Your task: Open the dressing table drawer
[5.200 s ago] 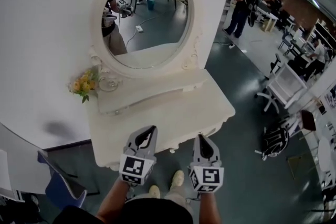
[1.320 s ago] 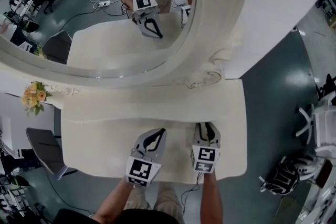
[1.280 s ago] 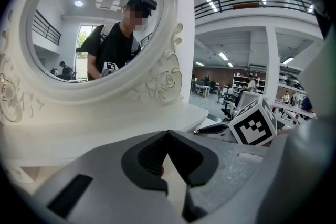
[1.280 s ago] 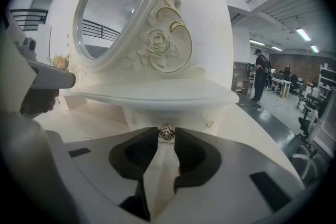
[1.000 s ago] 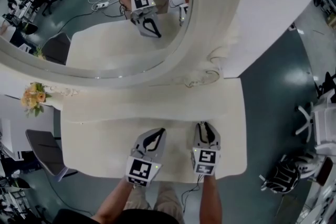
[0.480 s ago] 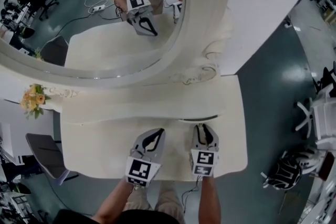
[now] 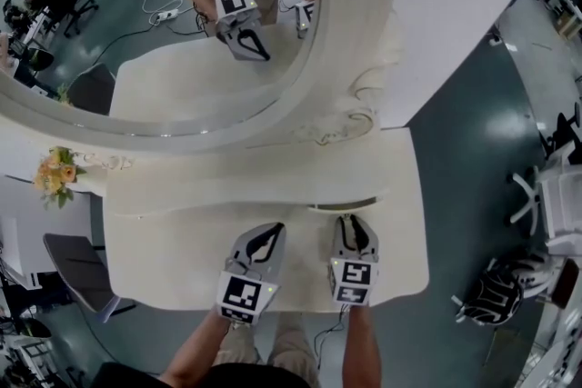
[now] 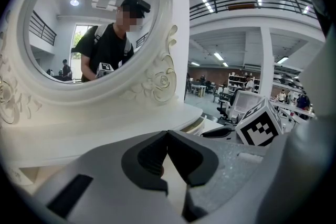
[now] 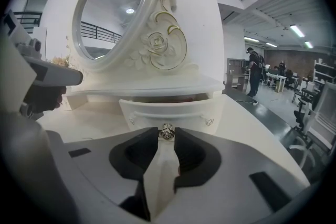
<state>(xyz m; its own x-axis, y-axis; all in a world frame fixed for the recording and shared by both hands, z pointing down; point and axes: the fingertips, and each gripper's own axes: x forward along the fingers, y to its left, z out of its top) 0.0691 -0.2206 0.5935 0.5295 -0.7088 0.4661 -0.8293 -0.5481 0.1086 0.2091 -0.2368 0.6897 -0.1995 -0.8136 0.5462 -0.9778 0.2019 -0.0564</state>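
The drawer (image 9: 167, 110) was on the right side of the white dressing table (image 7: 182, 241), just under a low shelf (image 9: 157, 89) below the big round mirror (image 7: 136, 59). It was pulled out a little way. A thin dark gap showed between its top edge and the shelf above it. A small shiny knob (image 9: 167, 133) sat in the middle of the drawer front.

The right gripper (image 7: 353, 221) pointed at the drawer. Its two jaws were closed on the knob, with one pad on each side of it.

The left gripper (image 7: 271, 230) was just beside the right one, over the bare table top near the front edge. Its jaw tips were pressed together, and there was nothing between them. It did not touch the drawer.

Some yellow and orange flowers (image 7: 53, 177) stood at the far left of the table, well away from both grippers. The mirror showed the person in a dark shirt holding the grippers out over the table top.
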